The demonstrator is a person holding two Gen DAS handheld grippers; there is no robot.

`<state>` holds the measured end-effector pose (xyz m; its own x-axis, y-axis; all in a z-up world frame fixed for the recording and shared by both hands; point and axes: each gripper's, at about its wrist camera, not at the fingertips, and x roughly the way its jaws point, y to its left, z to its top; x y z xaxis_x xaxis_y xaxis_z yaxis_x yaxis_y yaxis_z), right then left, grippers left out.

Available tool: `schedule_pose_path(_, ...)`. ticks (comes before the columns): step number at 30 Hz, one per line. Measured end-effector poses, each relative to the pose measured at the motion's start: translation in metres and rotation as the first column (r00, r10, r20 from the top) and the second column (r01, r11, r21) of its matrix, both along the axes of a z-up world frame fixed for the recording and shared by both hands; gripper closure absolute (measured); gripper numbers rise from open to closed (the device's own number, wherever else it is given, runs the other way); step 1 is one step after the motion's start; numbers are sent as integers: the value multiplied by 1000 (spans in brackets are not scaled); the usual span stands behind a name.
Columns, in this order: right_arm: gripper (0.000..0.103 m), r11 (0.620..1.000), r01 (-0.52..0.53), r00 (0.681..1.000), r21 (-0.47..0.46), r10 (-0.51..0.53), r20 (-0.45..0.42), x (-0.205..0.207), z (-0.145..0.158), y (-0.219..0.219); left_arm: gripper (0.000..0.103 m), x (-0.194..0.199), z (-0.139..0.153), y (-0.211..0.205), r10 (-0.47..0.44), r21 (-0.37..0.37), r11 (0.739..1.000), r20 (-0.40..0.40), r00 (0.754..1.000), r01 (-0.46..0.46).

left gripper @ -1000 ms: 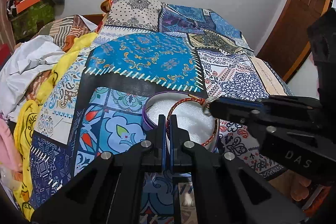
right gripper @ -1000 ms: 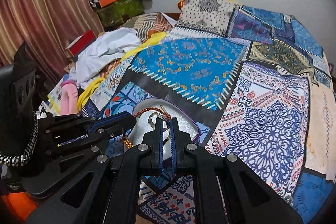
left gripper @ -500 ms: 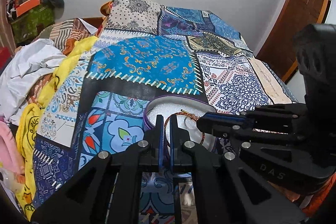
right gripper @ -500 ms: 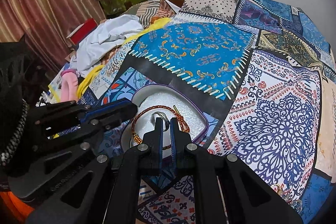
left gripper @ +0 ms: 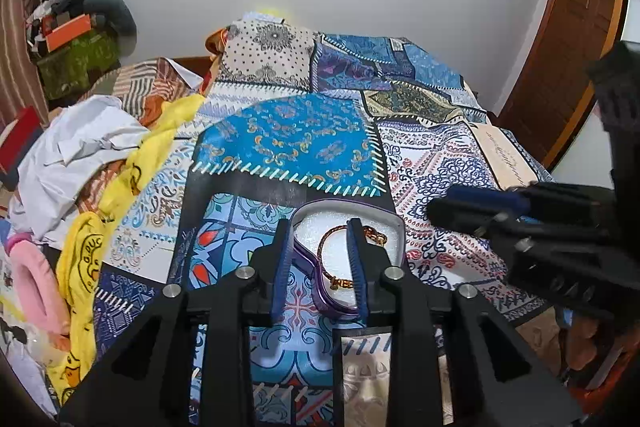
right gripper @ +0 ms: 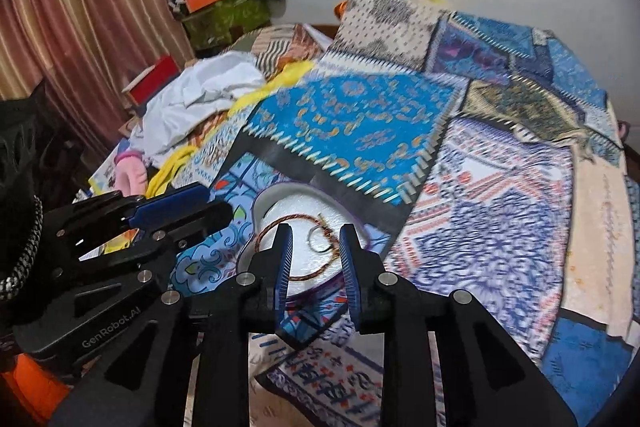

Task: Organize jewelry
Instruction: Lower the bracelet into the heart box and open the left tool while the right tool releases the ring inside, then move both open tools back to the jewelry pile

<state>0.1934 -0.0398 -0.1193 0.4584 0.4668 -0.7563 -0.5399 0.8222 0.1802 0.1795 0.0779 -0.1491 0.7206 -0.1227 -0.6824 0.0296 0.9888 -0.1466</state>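
A purple-rimmed jewelry tray (left gripper: 394, 223) with a white foam bed lies on the patchwork bedspread; it also shows in the right wrist view (right gripper: 276, 195). A red-and-gold braided bangle (left gripper: 332, 247) lies flat in it, also seen in the right wrist view (right gripper: 268, 229), with a thin ring (right gripper: 318, 241) beside it. My left gripper (left gripper: 318, 265) is open and empty just above the tray's near edge. My right gripper (right gripper: 314, 261) is open and empty over the tray's near side.
The patchwork bedspread (left gripper: 296, 143) covers the bed. White and yellow clothes (left gripper: 92, 155) and a pink item (left gripper: 36, 279) are piled at the left. A wooden door (left gripper: 560, 67) stands at the right. Curtains (right gripper: 80, 7) hang at the left.
Both grippers were shut on the bangle, holding it over the tray. Both have now opened and drawn back a little. The bangle lies in the tray.
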Motion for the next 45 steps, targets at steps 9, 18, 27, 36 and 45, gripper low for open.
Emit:
schedule_pose_path(9,56,995,92,988,33,-95,121,-19,36,-36,44,-19,24,-16,5,43,999,52,999,-7)
schedule_pose_path(18,56,987,158,969,37,-162,185,-37,50,-71,38,-28,39,-42,-24,59,998,76,997,20)
schedule_pose_path(27,56,964,262,944,34,-264,197,-45,48,-123,37,-23,38,-80,-98,69,993,58,993,94)
schedule_pose_path(36,56,942,336,931,2,-332,152,-45,27,-163,37,-6,13,-121,-176,83,981,-14,984,176)
schedule_pose_path(45,56,937,348,935,-40,-344,84,-45,-2,-182,37,9,-19,-141,-219,40,974,-108,970,224)
